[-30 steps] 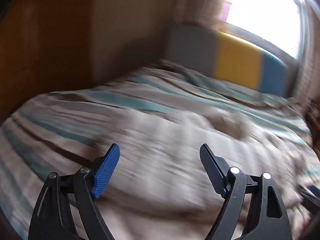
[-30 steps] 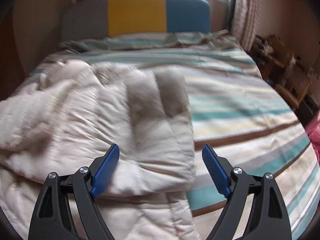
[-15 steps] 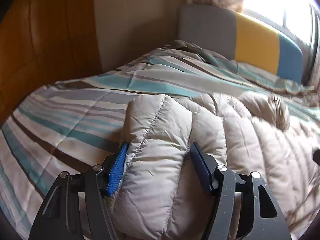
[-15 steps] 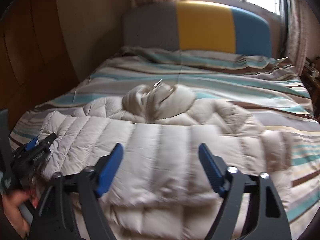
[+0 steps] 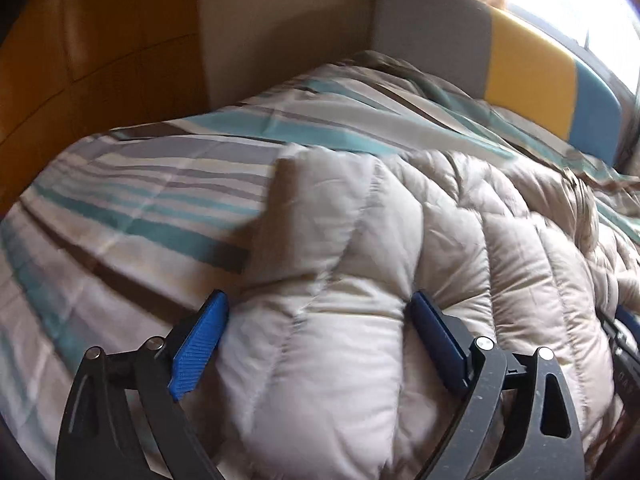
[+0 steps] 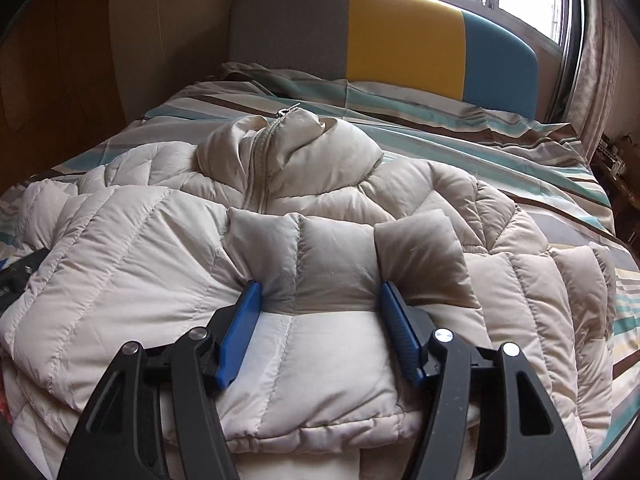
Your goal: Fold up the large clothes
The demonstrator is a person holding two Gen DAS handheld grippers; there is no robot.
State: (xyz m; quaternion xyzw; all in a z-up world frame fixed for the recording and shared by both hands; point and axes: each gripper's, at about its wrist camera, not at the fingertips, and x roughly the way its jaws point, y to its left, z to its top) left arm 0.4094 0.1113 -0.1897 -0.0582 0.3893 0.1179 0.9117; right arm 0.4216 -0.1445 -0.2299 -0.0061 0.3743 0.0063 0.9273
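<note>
A cream quilted puffer jacket (image 6: 320, 184) lies on the striped bed, collar and zip toward the headboard, its lower part folded up over the body. My right gripper (image 6: 320, 320) has its blue pads pressed on both sides of a bunched fold of the jacket's folded edge. My left gripper (image 5: 316, 340) straddles the jacket's (image 5: 400, 220) left end with the padded cloth filling the gap between its wide-set pads. The left gripper's tip (image 6: 20, 276) shows at the left edge of the right wrist view.
The bed has a teal, brown and grey striped cover (image 5: 132, 208). A grey, yellow and blue headboard (image 6: 404, 40) stands under a bright window. A wooden wall panel (image 5: 80, 52) runs along the left side. Furniture (image 6: 616, 164) stands at the right of the bed.
Both grippers have pushed forward onto the jacket. The right pads have closed in on a fold of its edge. The left pads have spread slightly around the jacket's left end.
</note>
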